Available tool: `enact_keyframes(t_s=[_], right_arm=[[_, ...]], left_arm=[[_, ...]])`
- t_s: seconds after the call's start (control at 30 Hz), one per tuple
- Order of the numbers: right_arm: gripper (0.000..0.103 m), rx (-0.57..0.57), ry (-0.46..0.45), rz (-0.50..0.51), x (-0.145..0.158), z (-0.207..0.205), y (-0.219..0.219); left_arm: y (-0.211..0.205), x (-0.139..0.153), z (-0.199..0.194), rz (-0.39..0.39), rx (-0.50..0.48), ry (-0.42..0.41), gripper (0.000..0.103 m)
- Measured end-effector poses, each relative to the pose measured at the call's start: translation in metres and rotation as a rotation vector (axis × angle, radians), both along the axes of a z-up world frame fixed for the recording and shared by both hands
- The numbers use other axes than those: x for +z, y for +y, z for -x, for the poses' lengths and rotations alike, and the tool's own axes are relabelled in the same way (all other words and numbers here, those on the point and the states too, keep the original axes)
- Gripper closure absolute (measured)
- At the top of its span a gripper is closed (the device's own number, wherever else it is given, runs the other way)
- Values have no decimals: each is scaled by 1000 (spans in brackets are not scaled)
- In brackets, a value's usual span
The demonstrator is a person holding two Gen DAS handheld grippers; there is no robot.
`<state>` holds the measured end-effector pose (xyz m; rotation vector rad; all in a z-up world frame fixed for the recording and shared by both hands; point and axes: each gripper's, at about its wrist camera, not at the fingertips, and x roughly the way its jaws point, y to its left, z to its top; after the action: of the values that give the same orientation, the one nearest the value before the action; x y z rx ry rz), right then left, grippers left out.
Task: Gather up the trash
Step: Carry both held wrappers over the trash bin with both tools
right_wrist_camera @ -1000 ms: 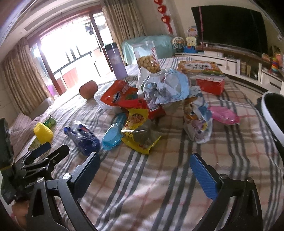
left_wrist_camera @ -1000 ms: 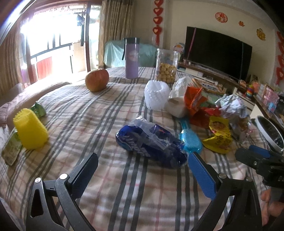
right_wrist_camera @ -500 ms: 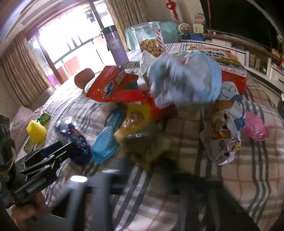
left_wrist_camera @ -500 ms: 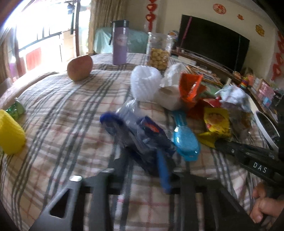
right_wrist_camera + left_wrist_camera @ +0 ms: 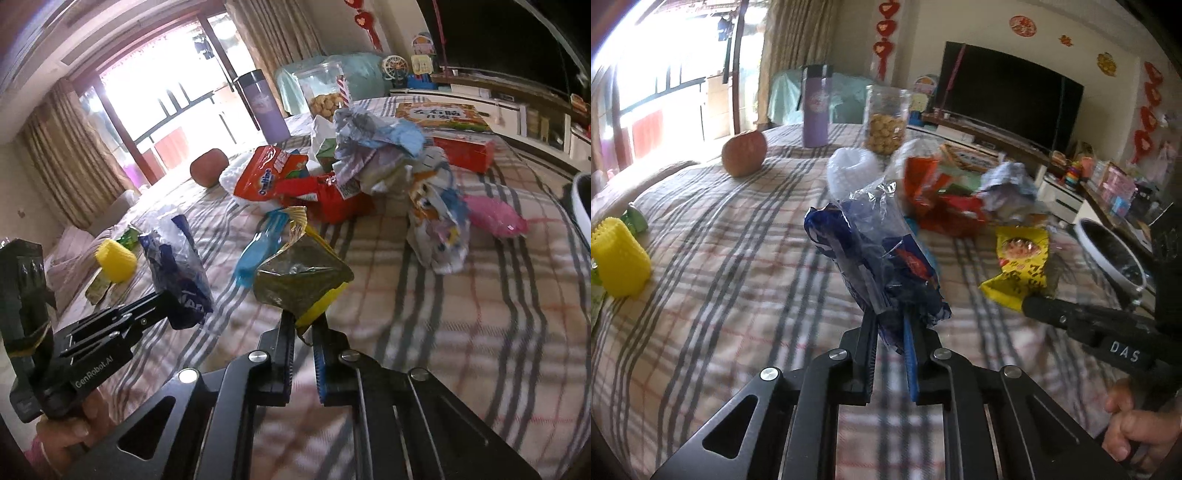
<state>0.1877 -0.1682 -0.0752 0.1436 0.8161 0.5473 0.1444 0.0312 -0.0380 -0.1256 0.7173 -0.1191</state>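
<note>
While the left gripper (image 5: 890,325) pinches a blue wrapper (image 5: 882,258) and the right gripper (image 5: 304,328) a yellow packet (image 5: 303,280), both need firm grips to the bin (image 5: 1108,251)

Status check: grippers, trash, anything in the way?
Left gripper shut on blue wrapper. Right gripper shut on yellow wrapper. More trash on table; nothing blocking.

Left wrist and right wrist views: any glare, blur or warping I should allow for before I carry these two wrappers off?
Left wrist view: the window is blown out white, the blue wrapper in the left gripper is fairly sharp, and the edges bow. Right wrist view: glare at the balcony door, motion blur on the tablecloth, and the yellow wrapper in the right gripper reads clearly.
</note>
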Motion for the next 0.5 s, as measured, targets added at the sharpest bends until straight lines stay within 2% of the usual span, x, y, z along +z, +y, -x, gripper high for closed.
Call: enact_keyframes(t_s=[0.2, 0.5], right_arm=[[94, -30, -23, -19, 10, 26, -26], [94, -138, -47, -39, 18, 50, -87]], left_arm=[[-30, 10, 22, 1, -79, -16, 91], [-79, 23, 31, -20, -218, -31, 91]])
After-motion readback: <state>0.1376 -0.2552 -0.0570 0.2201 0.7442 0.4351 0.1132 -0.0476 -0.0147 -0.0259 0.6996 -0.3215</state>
